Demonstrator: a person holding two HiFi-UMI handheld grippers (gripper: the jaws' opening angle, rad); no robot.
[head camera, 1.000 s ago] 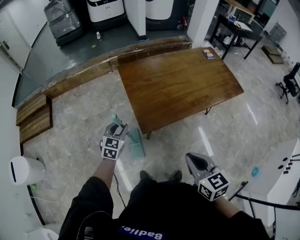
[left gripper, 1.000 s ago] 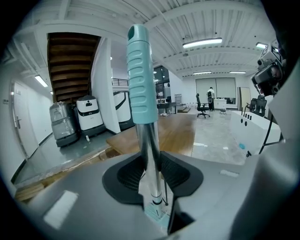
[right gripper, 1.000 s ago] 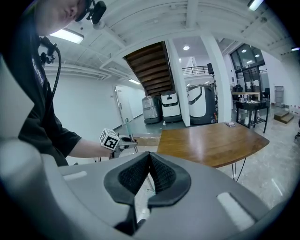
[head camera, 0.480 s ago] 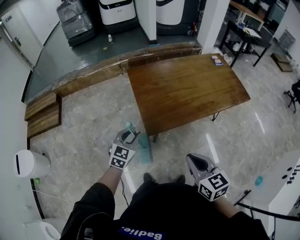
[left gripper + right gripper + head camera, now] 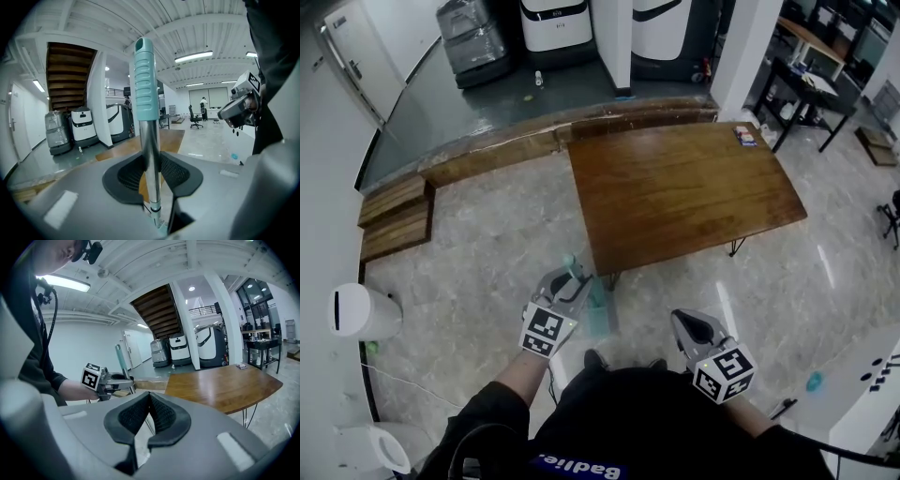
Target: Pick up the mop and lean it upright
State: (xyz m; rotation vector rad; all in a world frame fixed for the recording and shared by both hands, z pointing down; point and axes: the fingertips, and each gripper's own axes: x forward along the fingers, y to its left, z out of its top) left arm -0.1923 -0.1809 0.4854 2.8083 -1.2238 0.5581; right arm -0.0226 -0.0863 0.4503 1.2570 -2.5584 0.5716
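- Two grippers show: our left gripper (image 5: 570, 283) is clamped on the chrome pole of the teal-gripped mop (image 5: 149, 150), which stands near upright between its jaws.
- Our right gripper (image 5: 692, 330), beside it, is closed on nothing.
- The flat teal mop head (image 5: 598, 317) sits just below the left gripper.
- We judge the lift under way; next, carry it to a support, perhaps the brown wooden table (image 5: 684, 192) ahead, and lean it.

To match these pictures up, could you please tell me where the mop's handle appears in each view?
Head view: the mop handle sits lower centre, held by the left hand-held gripper.
Left gripper view: the mop handle stands upright at centre, clamped between the jaws.
Right gripper view: the mop handle is left of centre.
Shared landmark: the wooden table, in all three.
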